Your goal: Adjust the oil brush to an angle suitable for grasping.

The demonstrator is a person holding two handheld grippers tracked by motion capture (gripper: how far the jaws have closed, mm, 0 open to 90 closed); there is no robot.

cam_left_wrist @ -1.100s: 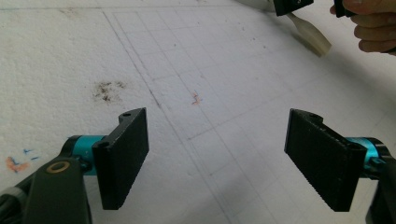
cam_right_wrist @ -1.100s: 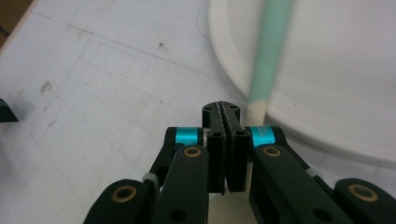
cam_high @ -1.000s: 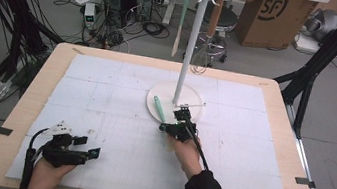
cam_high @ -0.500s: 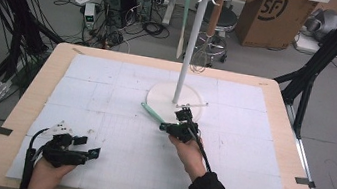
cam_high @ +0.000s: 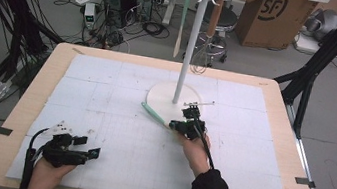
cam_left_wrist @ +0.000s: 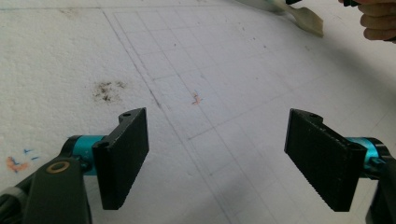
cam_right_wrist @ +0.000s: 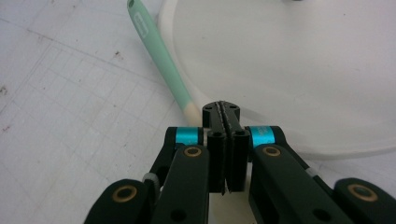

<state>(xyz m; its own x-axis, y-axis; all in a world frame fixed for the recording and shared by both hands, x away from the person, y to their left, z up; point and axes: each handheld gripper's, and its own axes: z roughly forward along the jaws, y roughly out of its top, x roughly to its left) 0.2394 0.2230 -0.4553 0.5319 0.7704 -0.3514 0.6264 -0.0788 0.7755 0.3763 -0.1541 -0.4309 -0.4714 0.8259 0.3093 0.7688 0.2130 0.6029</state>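
My right gripper is pinched tight on the cream blade end of a spatula, jaws basically flat together with the thin blade between them. The mint handle sticks out from the jaws toward 11 o'clock in the right gripper view, lying low along the rim of the stand base, which curves away toward 1 o'clock.

From the high view, the right gripper sits at the base's 6 o'clock edge, and the spatula runs out toward 10 o'clock over the foam mat. The white stand pole rises at 12 o'clock from there.

My left gripper rests way off at 8 o'clock near the mat's front edge, jaws wide apart with nothing between them, just bare mat underneath.
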